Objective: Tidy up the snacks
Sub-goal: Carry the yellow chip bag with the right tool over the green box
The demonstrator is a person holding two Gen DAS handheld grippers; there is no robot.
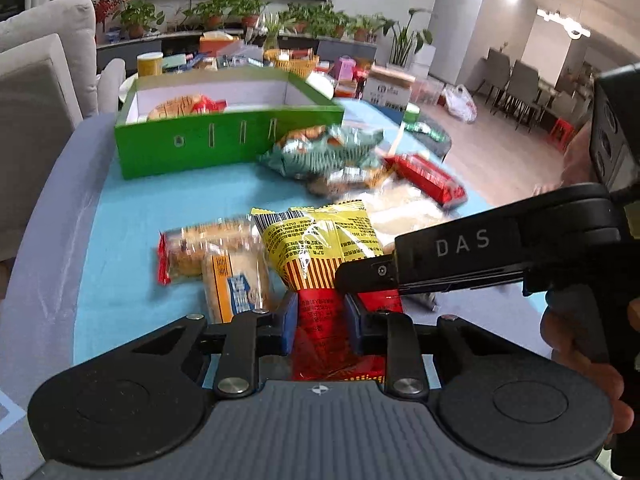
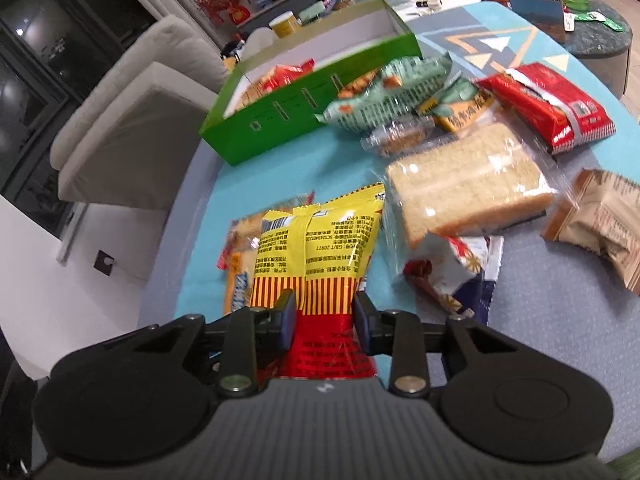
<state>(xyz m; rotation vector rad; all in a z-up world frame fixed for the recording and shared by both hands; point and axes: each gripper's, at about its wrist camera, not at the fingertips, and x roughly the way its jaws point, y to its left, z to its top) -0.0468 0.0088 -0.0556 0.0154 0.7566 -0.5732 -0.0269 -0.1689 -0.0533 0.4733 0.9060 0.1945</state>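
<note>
Yellow-and-red snack packet: near table edge, long axis pointing at green box beyond. Left gripper and right gripper both pinch its red end.

The surface has a blue cover with a grey edge. A green box sits at the far side. Just beside it lies a pale green bag. A red pack lies to the right. A bread loaf in clear wrap rests in the middle, with a brown bag near it.
</note>
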